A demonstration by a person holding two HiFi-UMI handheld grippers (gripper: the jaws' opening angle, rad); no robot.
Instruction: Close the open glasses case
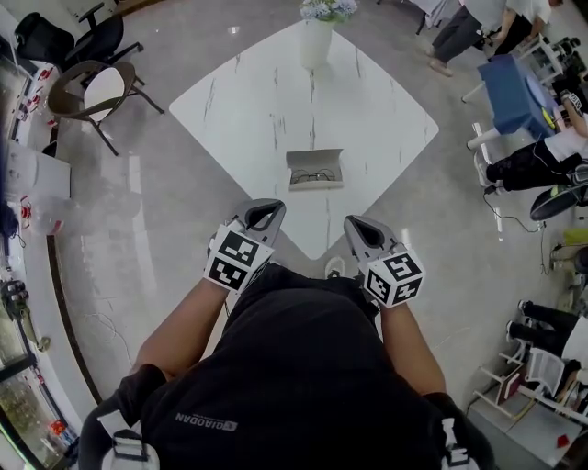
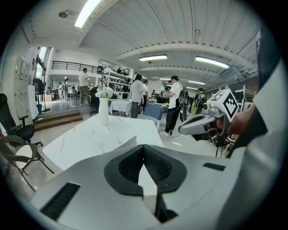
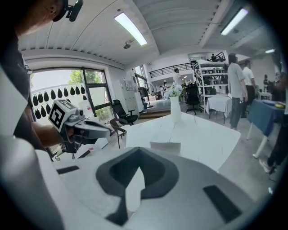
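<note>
Left tool and right tool both pinched shut, empty, at the desk's six o'clock. Glasses case looks light, rigid, likely to skid; I'd push its lid from twelve o'clock.

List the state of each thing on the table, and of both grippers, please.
glasses case: open, lid raised.
glasses: lying inside the case.
vase: upright, holding flowers.
left gripper: shut, empty, short of the case.
right gripper: shut, empty, short of the case.
</note>
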